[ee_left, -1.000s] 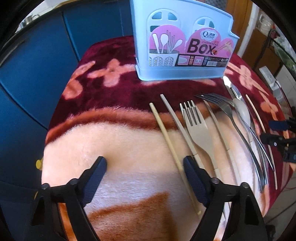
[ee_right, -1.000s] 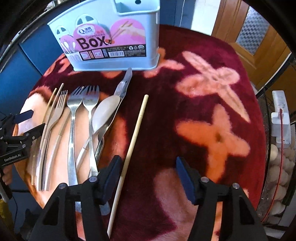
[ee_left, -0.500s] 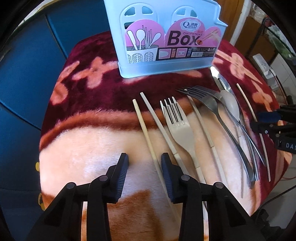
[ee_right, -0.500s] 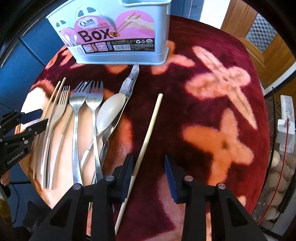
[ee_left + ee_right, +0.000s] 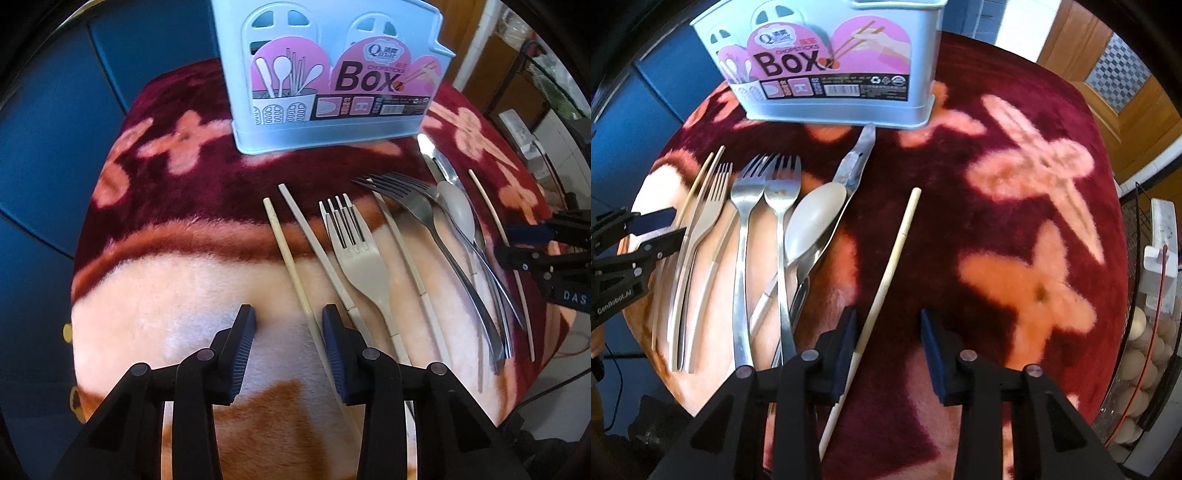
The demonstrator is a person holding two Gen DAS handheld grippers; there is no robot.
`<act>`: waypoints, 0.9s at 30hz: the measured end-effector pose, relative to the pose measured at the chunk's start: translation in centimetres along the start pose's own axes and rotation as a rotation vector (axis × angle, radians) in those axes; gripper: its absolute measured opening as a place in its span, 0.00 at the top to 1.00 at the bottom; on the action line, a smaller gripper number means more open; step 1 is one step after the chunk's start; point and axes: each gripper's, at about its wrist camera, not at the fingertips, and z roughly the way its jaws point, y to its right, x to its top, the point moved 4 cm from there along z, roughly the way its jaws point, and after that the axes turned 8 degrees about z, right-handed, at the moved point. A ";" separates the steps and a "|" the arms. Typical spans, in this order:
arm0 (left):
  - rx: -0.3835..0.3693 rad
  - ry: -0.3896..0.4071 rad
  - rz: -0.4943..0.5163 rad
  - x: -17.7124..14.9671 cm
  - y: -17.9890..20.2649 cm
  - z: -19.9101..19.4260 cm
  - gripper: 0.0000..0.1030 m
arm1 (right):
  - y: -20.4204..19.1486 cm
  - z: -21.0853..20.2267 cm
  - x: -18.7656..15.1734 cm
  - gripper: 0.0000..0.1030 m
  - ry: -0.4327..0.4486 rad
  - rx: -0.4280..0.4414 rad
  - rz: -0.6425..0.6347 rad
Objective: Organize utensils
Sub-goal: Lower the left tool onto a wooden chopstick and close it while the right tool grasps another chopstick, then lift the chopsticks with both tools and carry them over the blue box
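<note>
Item 1, left gripper [image 5: 289, 322]: we hold it pointing steeply down over the pale part of the blanket [image 5: 155, 295], jaws half-spread and holding nothing. A wooden chopstick [image 5: 291, 266] slants up through the gap, close to the inner face of its right-hand finger [image 5: 334, 343]. Risk, as we judge it: closing from here would push the stick sideways on the plush nap rather than pinch it, and it could roll under the finger.

Item 2, just right of that gripper: a flat beige chopstick [image 5: 314, 243], a beige fork [image 5: 360, 258], a second beige chopstick [image 5: 404, 254]. They lie close together; a wide sweep could drag a neighbour along.

Item 3, ahead of both grippers: the pale blue box [image 5: 332, 74], upright, the place where we take it the utensils go. A long stick lifted low could knock its front wall.

Item 4, left of the right gripper: two steel forks [image 5: 764, 206], a beige spoon [image 5: 812, 221], overlapped handles. One lifted could disturb the others.

Item 5, right gripper [image 5: 888, 341]: also half-spread, holding nothing. A second wooden chopstick [image 5: 894, 254] crosses beside its left finger [image 5: 846, 343], off-centre; same slipping risk, and the blanket edge is near below.
</note>
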 end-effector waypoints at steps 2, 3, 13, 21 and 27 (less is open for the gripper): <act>-0.013 0.003 0.014 0.0 0.0 0.0 0.63 | 0.2 0.2 0.3 0.67 0.004 -0.006 0.029; -0.020 0.006 0.028 0.0 0.0 0.0 0.63 | 0.2 0.2 0.3 0.68 0.004 -0.010 0.048; -0.103 0.023 0.071 0.0 -0.3 -0.5 0.83 | 0.1 -0.7 0.9 0.94 0.012 -0.001 0.153; -0.167 0.039 0.011 -0.5 -0.7 -1.1 0.96 | 0.1 -1.6 0.0 0.94 0.057 0.040 0.171; -0.174 0.089 -0.037 -1.3 -0.4 -1.6 0.96 | -0.1 -2.4 -1.2 0.94 0.168 0.029 0.161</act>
